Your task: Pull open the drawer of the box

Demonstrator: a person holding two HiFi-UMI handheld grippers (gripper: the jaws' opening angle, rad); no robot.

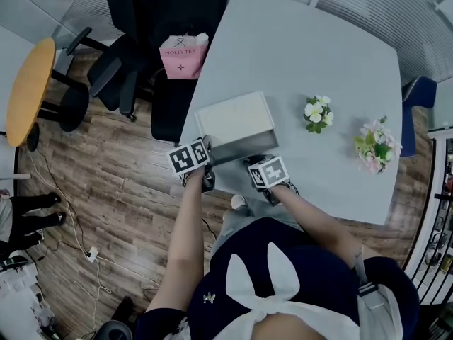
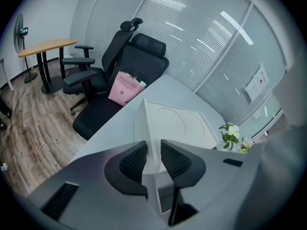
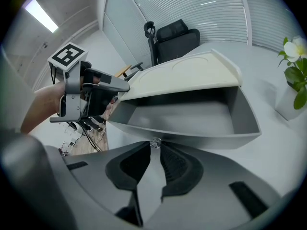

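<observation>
A white-topped box (image 1: 233, 117) stands near the front left edge of the grey table (image 1: 318, 41). Its grey drawer (image 1: 241, 149) is pulled out toward me, and its empty inside (image 3: 192, 116) shows under the white lid (image 3: 187, 73). My left gripper (image 1: 204, 149) is at the box's left front corner. Its jaws (image 2: 153, 159) are shut across that corner's edge (image 2: 146, 128). My right gripper (image 1: 257, 163) is at the drawer's front, its jaws (image 3: 154, 152) shut on the small clear knob (image 3: 154, 143). The left gripper (image 3: 117, 86) also shows in the right gripper view.
Two small flower pots (image 1: 318, 113) (image 1: 377, 146) stand on the table to the right of the box. A black office chair (image 1: 170, 20) with a pink bag (image 1: 184, 55) on it is at the table's left edge. A round wooden table (image 1: 30, 87) is further left.
</observation>
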